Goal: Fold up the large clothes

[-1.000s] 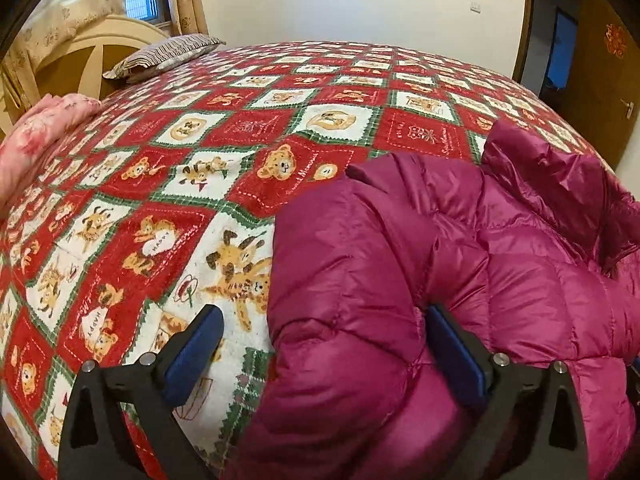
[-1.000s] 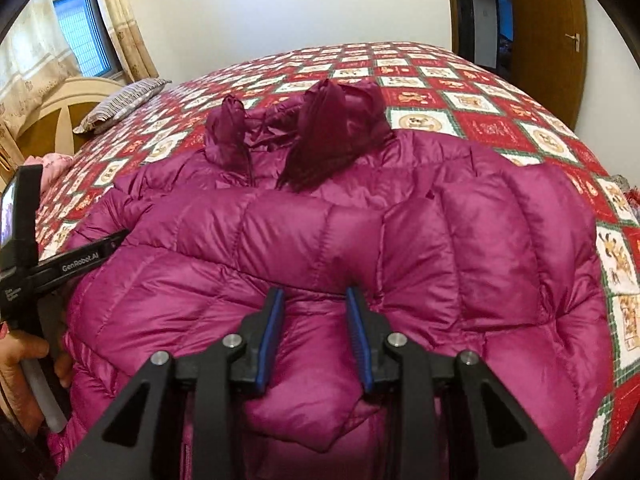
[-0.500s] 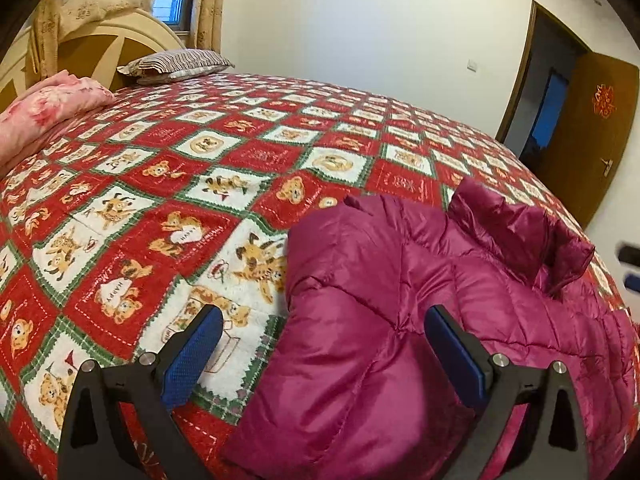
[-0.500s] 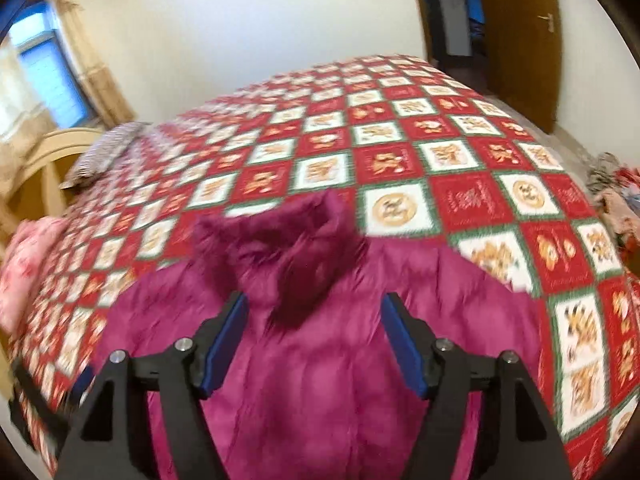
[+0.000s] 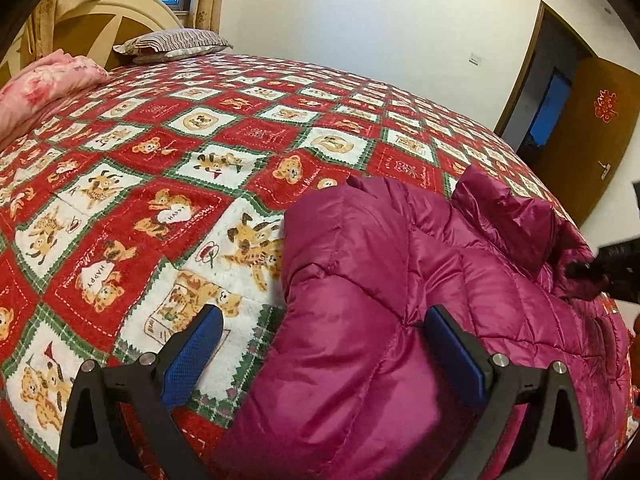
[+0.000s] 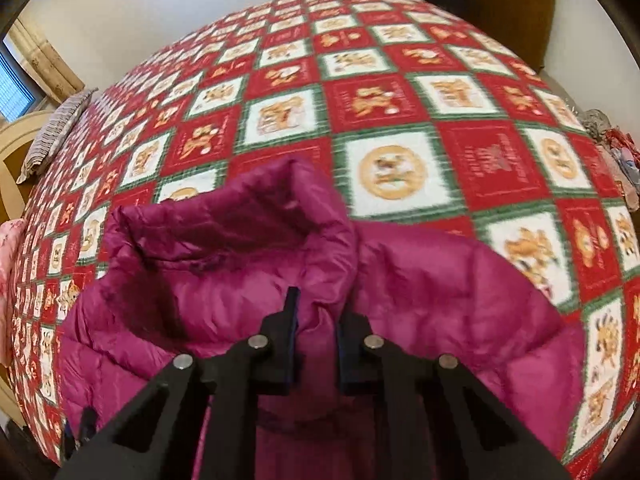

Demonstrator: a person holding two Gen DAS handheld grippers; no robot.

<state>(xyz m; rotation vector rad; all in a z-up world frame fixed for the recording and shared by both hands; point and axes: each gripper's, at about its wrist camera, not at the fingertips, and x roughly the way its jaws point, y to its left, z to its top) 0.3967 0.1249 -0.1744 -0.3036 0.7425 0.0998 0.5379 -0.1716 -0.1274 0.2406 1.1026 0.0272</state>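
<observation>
A magenta quilted puffer jacket (image 5: pixel 420 280) lies on the bed, partly folded, its collar at the far right. My left gripper (image 5: pixel 324 344) is open over the jacket's left folded edge, one finger above the bedspread and one above the jacket. In the right wrist view the jacket (image 6: pixel 440 280) fills the lower half with its collar (image 6: pixel 224 224) standing up. My right gripper (image 6: pixel 316 320) is shut on a fold of the jacket just below the collar. The right gripper also shows at the right edge of the left wrist view (image 5: pixel 616 268).
A red, white and green bear-print bedspread (image 5: pixel 180 160) covers the bed. A pink quilt (image 5: pixel 44 84) and a striped pillow (image 5: pixel 172 42) lie by the headboard. A brown door (image 5: pixel 580 136) stands open at the right. Clothes (image 6: pixel 612 140) lie on the floor at the right.
My right gripper has moved forward to the collar and closed on the jacket there; it was open half a second ago. My left gripper stayed open and drew back slightly.
</observation>
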